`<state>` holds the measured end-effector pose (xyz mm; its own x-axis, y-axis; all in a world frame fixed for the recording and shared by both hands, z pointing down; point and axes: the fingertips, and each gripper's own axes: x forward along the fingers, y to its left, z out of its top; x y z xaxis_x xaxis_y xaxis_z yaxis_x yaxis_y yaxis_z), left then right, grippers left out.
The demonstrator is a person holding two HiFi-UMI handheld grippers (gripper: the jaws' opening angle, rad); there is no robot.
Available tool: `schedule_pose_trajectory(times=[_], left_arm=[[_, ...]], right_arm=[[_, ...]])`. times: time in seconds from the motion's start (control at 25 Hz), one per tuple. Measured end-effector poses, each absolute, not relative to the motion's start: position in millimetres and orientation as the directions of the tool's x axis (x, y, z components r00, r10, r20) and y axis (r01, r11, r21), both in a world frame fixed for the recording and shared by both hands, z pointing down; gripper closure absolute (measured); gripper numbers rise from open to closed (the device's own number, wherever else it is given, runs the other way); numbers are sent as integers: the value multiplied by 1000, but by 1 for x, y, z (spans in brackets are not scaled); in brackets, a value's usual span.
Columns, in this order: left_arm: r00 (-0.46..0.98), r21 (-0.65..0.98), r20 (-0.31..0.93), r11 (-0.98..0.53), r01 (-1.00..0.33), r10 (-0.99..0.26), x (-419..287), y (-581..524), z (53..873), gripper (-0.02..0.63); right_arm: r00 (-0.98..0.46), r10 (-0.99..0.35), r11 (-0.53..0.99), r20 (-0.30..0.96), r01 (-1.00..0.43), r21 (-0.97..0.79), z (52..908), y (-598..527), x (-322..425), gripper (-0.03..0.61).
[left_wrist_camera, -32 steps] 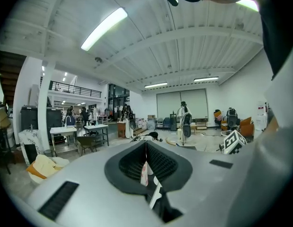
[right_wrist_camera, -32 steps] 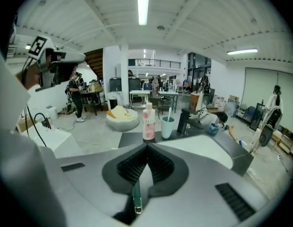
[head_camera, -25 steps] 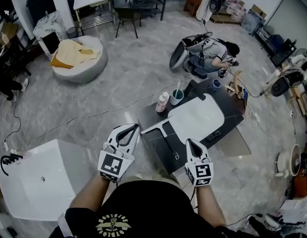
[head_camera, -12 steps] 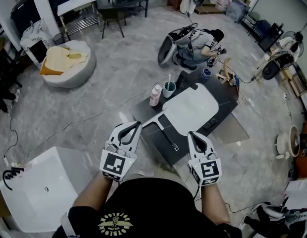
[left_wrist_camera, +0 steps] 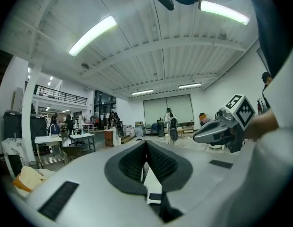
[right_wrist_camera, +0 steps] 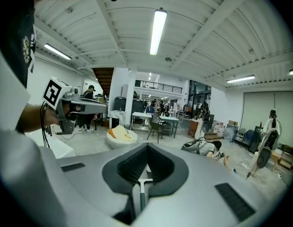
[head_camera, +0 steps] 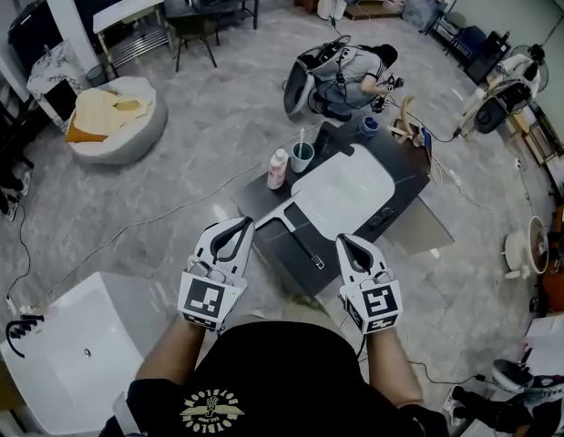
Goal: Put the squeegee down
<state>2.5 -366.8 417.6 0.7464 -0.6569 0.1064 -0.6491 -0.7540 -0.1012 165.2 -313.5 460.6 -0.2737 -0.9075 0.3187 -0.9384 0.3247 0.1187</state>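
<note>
Head view looks steeply down on a low dark table (head_camera: 411,186) with a smooth, slab-like top, set on a grey marbled floor. A glossy white panel (head_camera: 347,189) with rounded corners lies flat on it. At the table's far left corner stand a pale pink bottle (head_camera: 277,168) and a teal cup (head_camera: 302,158) with a thin stick in it.

The squeegee (head_camera: 304,242) lies flat on the near left part of the table, just beside the white panel. It is T-shaped, with a long white blade bar at its far end and a slim dark handle running toward the person. In the right gripper view it shows as a small T (right_wrist_camera: 142,183) through the loop between the pads, well below them and not touched.

The left gripper (head_camera: 240,226) hangs above the floor to the left of the table's near edge. In its own view the grey plastic shells carry black ribbed pads that curve out into a teardrop loop, and the tips (left_wrist_camera: 146,143) meet with nothing between them. The right gripper (head_camera: 344,241) hangs over the table's near corner. Its ribbed black pads are likewise brought together at the tips (right_wrist_camera: 147,148) and hold nothing.

A white tub (head_camera: 72,344) sits near left on the floor.
</note>
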Motion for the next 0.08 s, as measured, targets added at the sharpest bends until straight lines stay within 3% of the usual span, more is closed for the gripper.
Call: schedule_pose_trajectory(times=[0.08], left_arm=[[750, -104, 101, -756, -646, -654, 5, -365, 416, 591]], right_arm=[[-276, -906, 328, 320, -937, 122, 460, -314, 166, 551]])
